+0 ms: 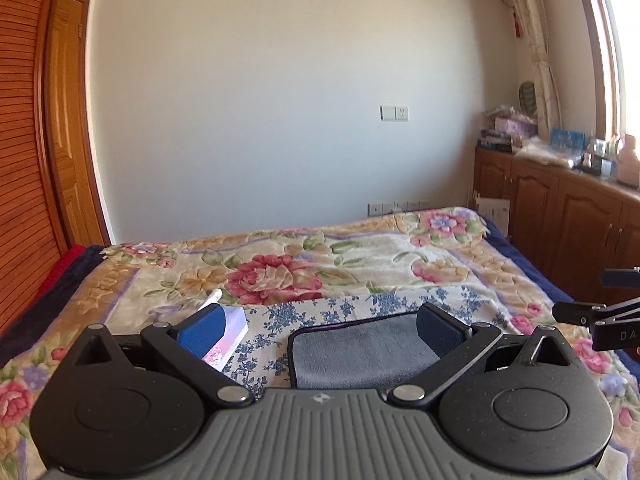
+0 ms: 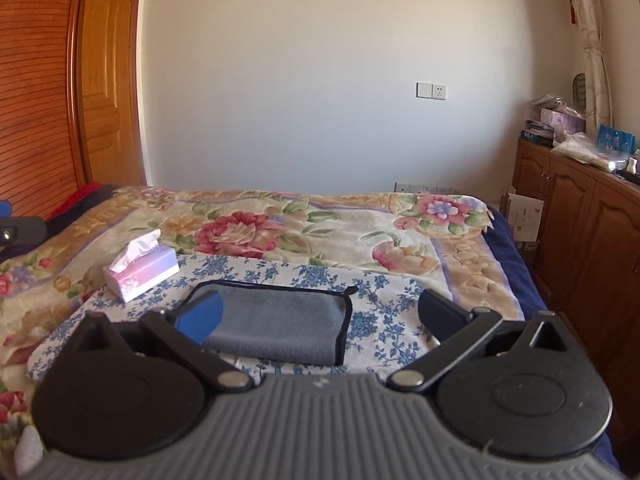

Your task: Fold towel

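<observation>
The gray towel (image 2: 276, 326) lies folded on a blue flowered cloth (image 2: 384, 312) on the bed (image 2: 400, 216). A tissue box (image 2: 140, 274) sits to its left. The left claw (image 1: 320, 330) and right claw (image 2: 320, 316) are both wide open, holding nothing.

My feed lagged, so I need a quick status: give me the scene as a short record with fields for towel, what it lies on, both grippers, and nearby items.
towel: grey towel, already folded, lying flat
surface: blue-flowered cloth spread on the floral blanket
left gripper: open, holding nothing, above the towel
right gripper: open, holding nothing, above the towel
nearby: tissue box left of the towel, apart from it
</observation>
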The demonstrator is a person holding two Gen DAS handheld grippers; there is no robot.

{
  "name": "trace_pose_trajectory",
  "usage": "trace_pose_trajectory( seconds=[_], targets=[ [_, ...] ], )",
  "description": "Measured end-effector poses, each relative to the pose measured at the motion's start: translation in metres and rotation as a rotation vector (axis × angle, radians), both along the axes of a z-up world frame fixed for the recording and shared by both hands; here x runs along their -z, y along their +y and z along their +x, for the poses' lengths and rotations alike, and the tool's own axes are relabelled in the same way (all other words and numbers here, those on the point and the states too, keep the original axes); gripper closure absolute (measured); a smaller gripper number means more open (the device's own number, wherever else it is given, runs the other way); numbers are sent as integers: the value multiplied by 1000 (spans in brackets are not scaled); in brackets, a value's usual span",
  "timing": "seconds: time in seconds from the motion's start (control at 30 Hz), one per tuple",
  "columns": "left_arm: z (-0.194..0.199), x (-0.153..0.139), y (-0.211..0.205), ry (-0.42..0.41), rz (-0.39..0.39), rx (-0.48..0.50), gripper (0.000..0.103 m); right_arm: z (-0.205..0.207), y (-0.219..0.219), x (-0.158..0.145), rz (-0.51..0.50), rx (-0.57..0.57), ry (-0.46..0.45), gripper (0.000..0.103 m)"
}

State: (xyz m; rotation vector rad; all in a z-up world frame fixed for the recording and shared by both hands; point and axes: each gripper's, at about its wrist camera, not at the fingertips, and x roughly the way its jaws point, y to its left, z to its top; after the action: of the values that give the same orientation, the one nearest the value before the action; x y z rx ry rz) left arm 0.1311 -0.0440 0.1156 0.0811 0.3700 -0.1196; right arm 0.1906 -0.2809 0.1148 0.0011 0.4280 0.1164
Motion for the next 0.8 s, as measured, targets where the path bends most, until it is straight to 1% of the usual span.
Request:
trace_pose_trajectory(
  seconds=[0.1,0.23,0.43,0.7,0.8],
  targets=[
    [-14,-2,5,-18,-21,-9,0,-9,-3,-3,-6,8,-4,0],
    [-25,-2,10,-11,-43,-18,0,-20,-3,-3,-23,14,-8,0],
    [-37,4,15,-7,-23,-31,0,-31,3,2,-49,13,-12,0],
    [-43,24,23,24,-4,-55,0,-47,12,10,-31,3,-13,0],
    [-48,32,25,22,10,-62,0,-51,19,14,-38,-8,-13,0]
  ],
)
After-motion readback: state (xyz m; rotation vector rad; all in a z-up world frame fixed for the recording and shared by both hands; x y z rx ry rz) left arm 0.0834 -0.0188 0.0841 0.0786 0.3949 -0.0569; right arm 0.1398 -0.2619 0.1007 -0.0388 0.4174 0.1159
